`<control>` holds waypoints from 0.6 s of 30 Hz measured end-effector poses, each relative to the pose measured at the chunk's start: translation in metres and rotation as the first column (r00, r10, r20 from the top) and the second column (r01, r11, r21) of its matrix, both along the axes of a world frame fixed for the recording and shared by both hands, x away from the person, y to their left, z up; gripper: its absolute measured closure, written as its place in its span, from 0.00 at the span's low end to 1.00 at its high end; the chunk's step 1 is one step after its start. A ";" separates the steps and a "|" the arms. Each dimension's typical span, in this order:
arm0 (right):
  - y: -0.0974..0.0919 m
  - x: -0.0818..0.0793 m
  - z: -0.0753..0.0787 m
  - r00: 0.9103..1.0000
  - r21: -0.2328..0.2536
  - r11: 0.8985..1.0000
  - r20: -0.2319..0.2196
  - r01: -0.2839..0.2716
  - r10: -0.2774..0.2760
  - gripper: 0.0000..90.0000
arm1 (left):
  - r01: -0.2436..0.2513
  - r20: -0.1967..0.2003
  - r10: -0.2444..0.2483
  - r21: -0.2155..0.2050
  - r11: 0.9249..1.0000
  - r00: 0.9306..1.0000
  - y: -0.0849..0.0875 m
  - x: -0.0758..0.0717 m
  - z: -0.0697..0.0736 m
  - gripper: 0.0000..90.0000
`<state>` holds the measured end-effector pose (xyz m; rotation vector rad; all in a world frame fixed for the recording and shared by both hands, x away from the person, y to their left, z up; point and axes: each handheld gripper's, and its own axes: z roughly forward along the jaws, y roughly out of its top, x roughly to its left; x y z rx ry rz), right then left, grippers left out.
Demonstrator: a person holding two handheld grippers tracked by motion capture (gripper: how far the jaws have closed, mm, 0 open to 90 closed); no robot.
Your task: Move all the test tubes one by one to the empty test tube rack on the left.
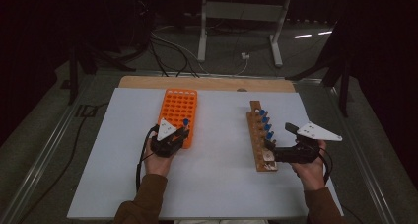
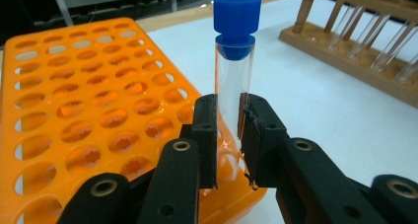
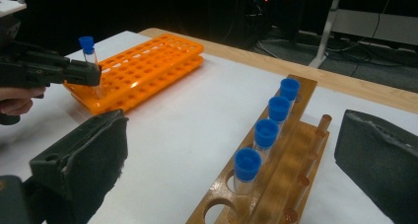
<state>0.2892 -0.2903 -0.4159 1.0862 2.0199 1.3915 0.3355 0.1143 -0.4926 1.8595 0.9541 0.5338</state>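
Observation:
My left gripper (image 1: 183, 133) is shut on a clear test tube with a blue cap (image 2: 235, 61), held upright between its pads. The tube stands over the near right corner of the orange rack (image 1: 178, 108). The jaws hide its lower end, so I cannot tell whether it sits in a hole. In the right gripper view the same tube (image 3: 87, 44) rises from the left gripper (image 3: 96, 77). My right gripper (image 1: 270, 151) is open at the near end of the wooden rack (image 1: 257, 135), with nothing between its jaws. That wooden rack (image 3: 296, 150) holds several blue-capped tubes (image 3: 266, 132).
Both racks rest on a white board (image 1: 217, 174) laid over a wooden tabletop (image 1: 207, 82). The orange rack's (image 2: 74, 95) holes look empty. The wooden rack (image 2: 345, 51) lies to the right of the tube. Beyond the table are cables and a stand's legs (image 1: 236, 31) on the floor.

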 end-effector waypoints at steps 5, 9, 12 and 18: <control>0.000 0.000 -0.001 1.000 0.000 1.000 -0.003 -0.001 0.001 0.00 | -0.004 0.001 0.004 0.019 1.000 1.000 -0.002 -0.002 -0.003 0.87; 0.001 0.000 -0.001 1.000 -0.003 1.000 -0.006 -0.002 0.002 0.00 | -0.001 -0.003 0.001 0.036 0.999 1.000 -0.003 -0.002 -0.004 0.87; 0.001 0.000 -0.001 1.000 -0.005 1.000 -0.007 -0.004 0.004 0.00 | -0.002 -0.009 0.002 0.047 0.999 1.000 -0.004 -0.003 -0.006 0.87; 0.001 0.001 -0.002 1.000 -0.005 1.000 -0.009 -0.005 0.005 0.00 | -0.008 -0.022 0.009 0.040 0.999 1.000 -0.004 -0.003 -0.010 0.87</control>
